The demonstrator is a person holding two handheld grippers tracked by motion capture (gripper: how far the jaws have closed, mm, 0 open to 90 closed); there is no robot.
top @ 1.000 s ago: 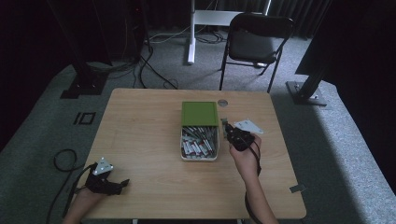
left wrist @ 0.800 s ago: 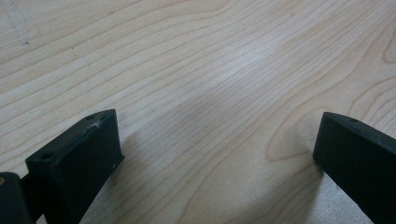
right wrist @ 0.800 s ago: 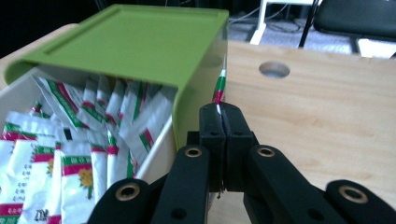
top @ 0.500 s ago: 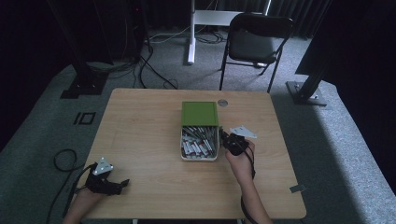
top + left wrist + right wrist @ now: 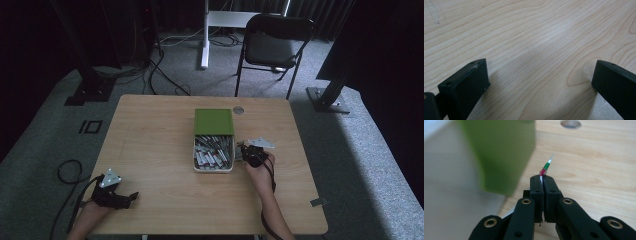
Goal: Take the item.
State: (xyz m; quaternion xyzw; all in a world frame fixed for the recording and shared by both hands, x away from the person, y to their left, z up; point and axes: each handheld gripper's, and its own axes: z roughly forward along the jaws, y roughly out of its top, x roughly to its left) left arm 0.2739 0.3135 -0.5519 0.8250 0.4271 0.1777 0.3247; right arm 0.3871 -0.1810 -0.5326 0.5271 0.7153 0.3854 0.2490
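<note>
A box with a green lid (image 5: 214, 121) stands at the table's middle, and its white tray (image 5: 214, 170) holds several small packets (image 5: 212, 152). My right gripper (image 5: 242, 151) hangs just right of the tray, low over the table. In the right gripper view it (image 5: 543, 178) is shut on a thin packet (image 5: 546, 166) with a red, green and white tip; its jaws have just been opening very slightly, the packet still pinched between them. The green lid (image 5: 501, 152) looms blurred at left. My left gripper (image 5: 131, 196) rests at the near left corner, open (image 5: 539, 75) over bare wood.
The wooden table (image 5: 160, 135) has a round cable hole (image 5: 238, 109) behind the box. A black folding chair (image 5: 272, 47) stands beyond the far edge, with cables and stand feet on the grey carpet around it.
My right gripper has come down and a little nearer the person, beside the tray's right wall, still pinching the packet. The left gripper has stayed put.
</note>
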